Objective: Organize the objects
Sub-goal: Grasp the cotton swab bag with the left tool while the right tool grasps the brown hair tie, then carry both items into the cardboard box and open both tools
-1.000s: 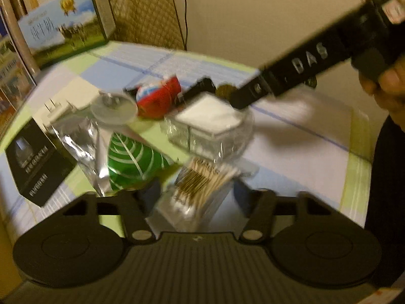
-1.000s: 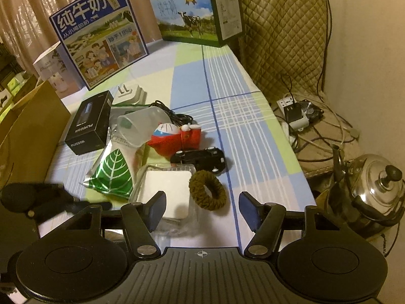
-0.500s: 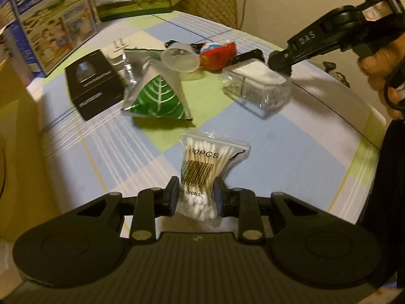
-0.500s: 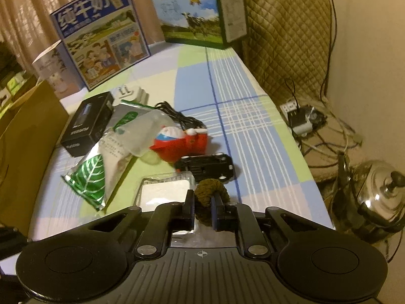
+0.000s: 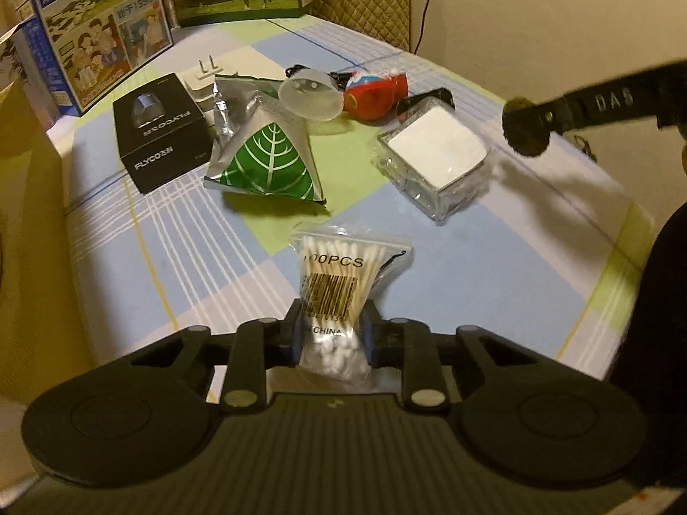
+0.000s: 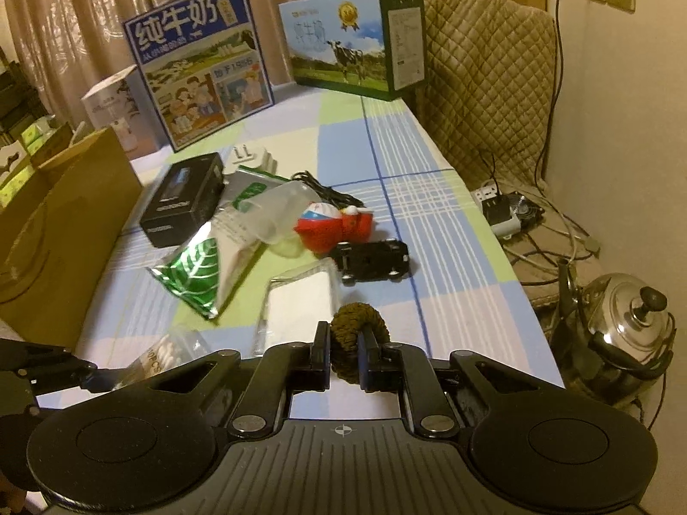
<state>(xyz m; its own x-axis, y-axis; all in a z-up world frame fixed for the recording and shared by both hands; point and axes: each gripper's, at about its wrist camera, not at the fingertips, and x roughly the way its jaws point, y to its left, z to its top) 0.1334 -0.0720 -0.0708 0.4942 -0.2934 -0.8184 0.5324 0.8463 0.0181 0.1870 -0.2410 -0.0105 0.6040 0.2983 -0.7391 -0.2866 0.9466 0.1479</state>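
Note:
My left gripper (image 5: 332,334) is shut on a clear bag of cotton swabs (image 5: 339,283), held just above the checked tablecloth (image 5: 493,266). My right gripper (image 6: 345,354) is shut on a brown hair tie (image 6: 358,322), lifted off the table; in the left wrist view the same hair tie (image 5: 526,128) hangs at the tip of that gripper at the right. Beneath and left of the hair tie lies a clear box with a white pad (image 6: 300,300).
On the cloth lie a silver-green leaf pouch (image 5: 262,159), a black box (image 5: 159,133), a clear cup (image 5: 311,96), a red toy (image 6: 335,225), a black toy car (image 6: 371,259) and a white plug (image 6: 253,159). Milk cartons (image 6: 197,73) stand behind. A cardboard box (image 6: 56,231) sits left, a kettle (image 6: 618,330) right.
Both grippers closed: the left on the swab bag, which it pulled toward the near table edge, the right on the hair tie, which it lifted off the table.

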